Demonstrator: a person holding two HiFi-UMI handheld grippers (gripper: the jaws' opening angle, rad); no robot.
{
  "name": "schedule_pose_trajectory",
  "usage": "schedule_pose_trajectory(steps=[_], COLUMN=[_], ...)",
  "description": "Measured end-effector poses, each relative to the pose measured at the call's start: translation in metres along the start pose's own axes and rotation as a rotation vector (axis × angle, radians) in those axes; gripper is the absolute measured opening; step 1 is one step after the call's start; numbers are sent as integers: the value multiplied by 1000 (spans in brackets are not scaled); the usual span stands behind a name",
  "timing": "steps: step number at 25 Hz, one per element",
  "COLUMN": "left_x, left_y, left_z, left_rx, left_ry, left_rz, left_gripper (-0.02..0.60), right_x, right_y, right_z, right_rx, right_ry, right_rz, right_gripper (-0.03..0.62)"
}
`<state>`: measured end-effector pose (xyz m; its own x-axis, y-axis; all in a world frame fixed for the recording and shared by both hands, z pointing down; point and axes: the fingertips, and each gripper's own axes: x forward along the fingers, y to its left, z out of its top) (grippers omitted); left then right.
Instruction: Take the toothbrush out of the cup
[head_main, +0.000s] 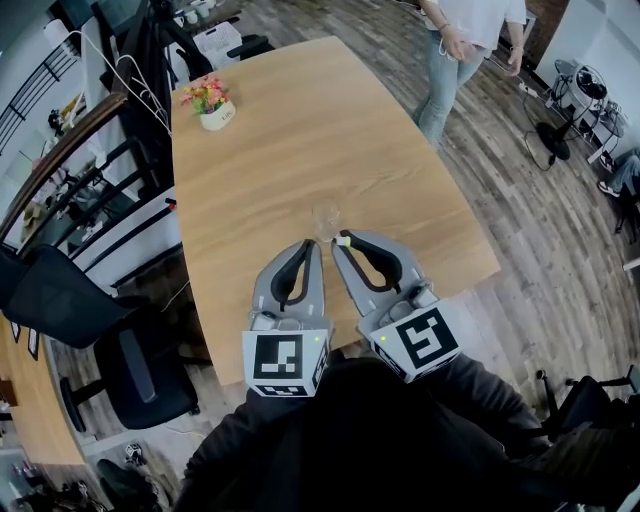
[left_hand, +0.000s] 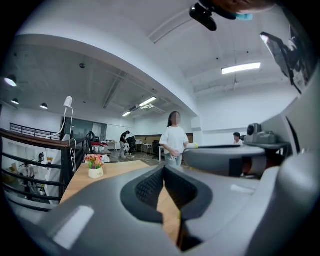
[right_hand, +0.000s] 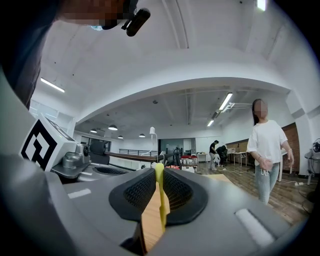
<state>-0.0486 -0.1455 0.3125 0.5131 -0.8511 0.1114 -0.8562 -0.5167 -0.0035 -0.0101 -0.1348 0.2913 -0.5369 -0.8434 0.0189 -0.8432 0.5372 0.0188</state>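
Observation:
A clear glass cup (head_main: 326, 219) stands upright on the wooden table (head_main: 300, 130), near its front edge. Just on the near side of the cup, my right gripper (head_main: 341, 241) is shut on a yellow-green toothbrush (head_main: 344, 240), whose end shows at the fingertips. In the right gripper view the toothbrush (right_hand: 160, 200) runs upright between the dark ribbed pads (right_hand: 177, 192) of my right gripper (right_hand: 159, 172). My left gripper (head_main: 316, 244) lies right beside it, also short of the cup, shut with nothing in it. In the left gripper view the left gripper (left_hand: 164, 171) has its tips together.
A small white pot of flowers (head_main: 212, 105) stands at the table's far left. Black office chairs (head_main: 120, 350) and a railing line the left side. A person in a white top (head_main: 460, 40) stands beyond the table's far right corner on the wood floor.

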Motion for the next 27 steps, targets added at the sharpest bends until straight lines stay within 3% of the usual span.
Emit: schedule_pose_trajectory(steps=[27], left_x=[4], left_y=[8], left_z=[-8], left_rx=[-16], left_ry=[8], left_rz=[14], left_gripper=[9], right_x=[9], right_y=[-5], right_z=[-9], right_rx=[25], right_ry=[21], right_rz=[5], right_gripper=[44])
